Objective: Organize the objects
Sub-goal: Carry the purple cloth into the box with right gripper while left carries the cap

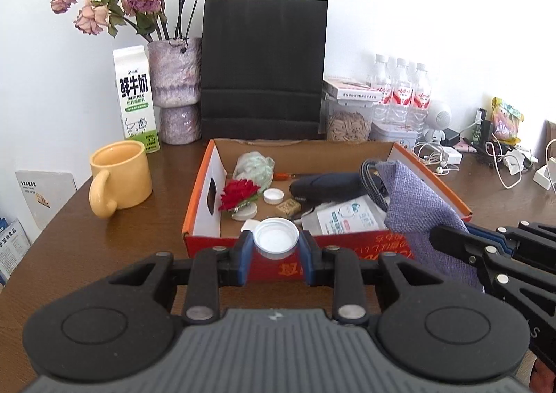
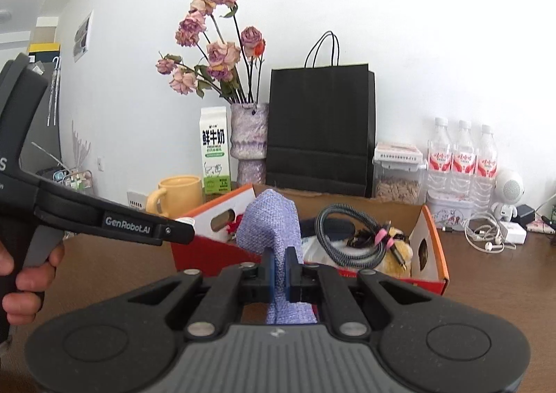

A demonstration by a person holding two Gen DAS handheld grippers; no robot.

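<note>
An orange-red cardboard box [image 1: 222, 240] sits open on the brown table, also in the right wrist view [image 2: 434, 247]. It holds a red fabric flower [image 1: 238, 192], a small white cap [image 1: 273, 196], a dark case [image 1: 328, 186], a braided cable [image 2: 342, 236] and packets. My left gripper [image 1: 275, 243] is shut on a white bottle cap [image 1: 275, 237] over the box's near wall. My right gripper [image 2: 279, 271] is shut on a purple woven cloth [image 2: 272, 222] at the box's near edge; the cloth also shows in the left wrist view [image 1: 413, 202].
A yellow mug [image 1: 120, 177], milk carton [image 1: 135, 97], vase of dried roses [image 1: 175, 76] and black paper bag [image 1: 262, 70] stand behind and left of the box. Water bottles [image 1: 401, 94], a seed jar [image 1: 347, 122] and tangled chargers [image 1: 500, 156] crowd the right.
</note>
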